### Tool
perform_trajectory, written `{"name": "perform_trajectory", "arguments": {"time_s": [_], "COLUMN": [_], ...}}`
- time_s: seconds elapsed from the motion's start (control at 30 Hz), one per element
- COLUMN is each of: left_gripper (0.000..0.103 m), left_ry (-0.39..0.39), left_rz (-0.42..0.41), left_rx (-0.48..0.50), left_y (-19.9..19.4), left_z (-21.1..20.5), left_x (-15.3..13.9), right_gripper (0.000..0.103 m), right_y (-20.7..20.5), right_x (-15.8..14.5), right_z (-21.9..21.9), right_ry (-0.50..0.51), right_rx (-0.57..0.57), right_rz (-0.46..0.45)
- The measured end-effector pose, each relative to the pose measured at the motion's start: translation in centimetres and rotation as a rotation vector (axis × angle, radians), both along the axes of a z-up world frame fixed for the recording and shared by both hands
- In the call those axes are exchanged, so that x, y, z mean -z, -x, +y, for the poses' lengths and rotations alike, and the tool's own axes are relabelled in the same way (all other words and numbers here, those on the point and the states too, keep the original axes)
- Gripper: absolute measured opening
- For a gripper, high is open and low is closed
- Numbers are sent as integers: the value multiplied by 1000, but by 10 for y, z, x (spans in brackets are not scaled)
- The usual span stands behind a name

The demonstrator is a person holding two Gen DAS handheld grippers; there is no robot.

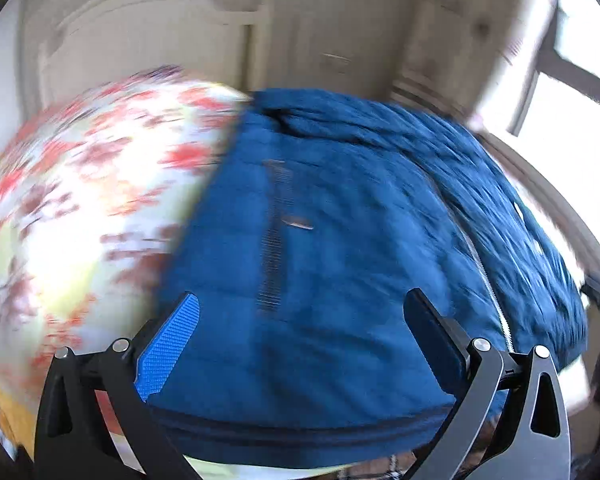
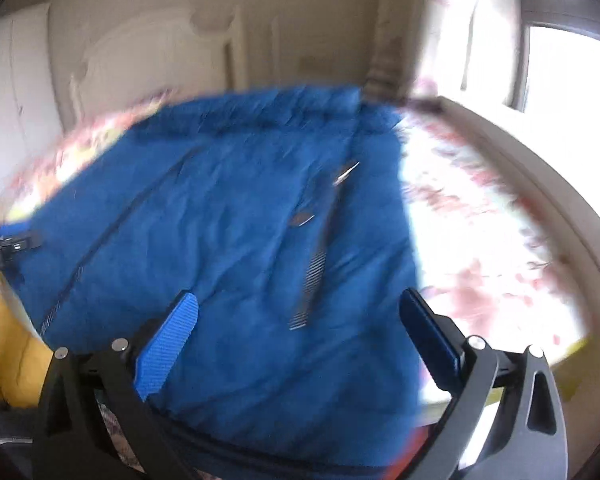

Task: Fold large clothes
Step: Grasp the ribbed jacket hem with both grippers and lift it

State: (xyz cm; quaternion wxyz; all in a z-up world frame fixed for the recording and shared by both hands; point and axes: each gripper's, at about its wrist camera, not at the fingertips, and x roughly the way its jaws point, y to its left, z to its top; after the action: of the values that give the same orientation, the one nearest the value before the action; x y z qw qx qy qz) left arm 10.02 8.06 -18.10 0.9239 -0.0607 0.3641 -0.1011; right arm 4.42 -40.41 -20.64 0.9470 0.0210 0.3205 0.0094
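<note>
**Blue jacket spread on a floral bed**

A blue padded jacket (image 1: 340,240) lies flat on the floral bedspread (image 1: 80,200), its long axis and zip running away from the cameras. Left gripper (image 1: 300,344) and right gripper (image 2: 296,344) hover above its near hem, jaws wide apart, empty. Motion blur hides details.

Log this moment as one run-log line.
left gripper: open, empty | right gripper: open, empty | blue jacket: on floral bedspread, not grasped | frames motion-blurred
</note>
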Motion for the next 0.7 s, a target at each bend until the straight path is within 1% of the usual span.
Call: {"name": "perform_trajectory", "arguments": {"time_s": [0.07,0.1,0.13,0.17,0.2,0.23,0.3,0.33,0.37,0.4,0.43,0.47,0.5,0.6,0.67,0.7], "left_gripper": [98,98,98,97,97,97,97,93,93,91,89,88,88,87,89,93], "left_ry": [34,64,83,106,100,92,107,134,149,131,119,119,135,134,109,90], "left_rz": [54,85,105,122,103,100,99,100,103,101,103,100,102,106,101,99], "left_rx": [-45,-54,-56,-48,-35,-21,24,59,80,73,67,66,68,75,78,82], "left_y": [-11,-15,-17,-17,-13,-11,-6,-3,0,2,3,4,5,9,10,10], "left_z": [24,35,41,45,44,42,36,31,27,25,24,25,29,33,29,26], "left_x": [8,14,19,26,26,26,26,25,24,24,25,25,25,24,25,26], "right_gripper": [99,93,84,79,75,74,71,67,62,56,57,57,56,56,56,56], "right_y": [4,7,10,12,14,20,28,29,31,32,34,37,42,54,60,65], "right_x": [1,6,12,20,26,28,29,30,30,31,30,30,29,31,37,43], "right_z": [-28,-46,-61,-72,-77,-79,-77,-76,-73,-69,-66,-63,-60,-68,-70,-71], "right_ry": [-86,-146,-207,-265,-297,-307,-321,-332,-337,-344,-338,-321,-323,-373,-376,-394], "right_rx": [31,56,76,77,69,55,19,-3,-20,-39,-49,-46,-43,-21,-24,-30], "right_rz": [5,19,35,53,56,32,30,39,45,52,57,59,61,90,108,116]}}
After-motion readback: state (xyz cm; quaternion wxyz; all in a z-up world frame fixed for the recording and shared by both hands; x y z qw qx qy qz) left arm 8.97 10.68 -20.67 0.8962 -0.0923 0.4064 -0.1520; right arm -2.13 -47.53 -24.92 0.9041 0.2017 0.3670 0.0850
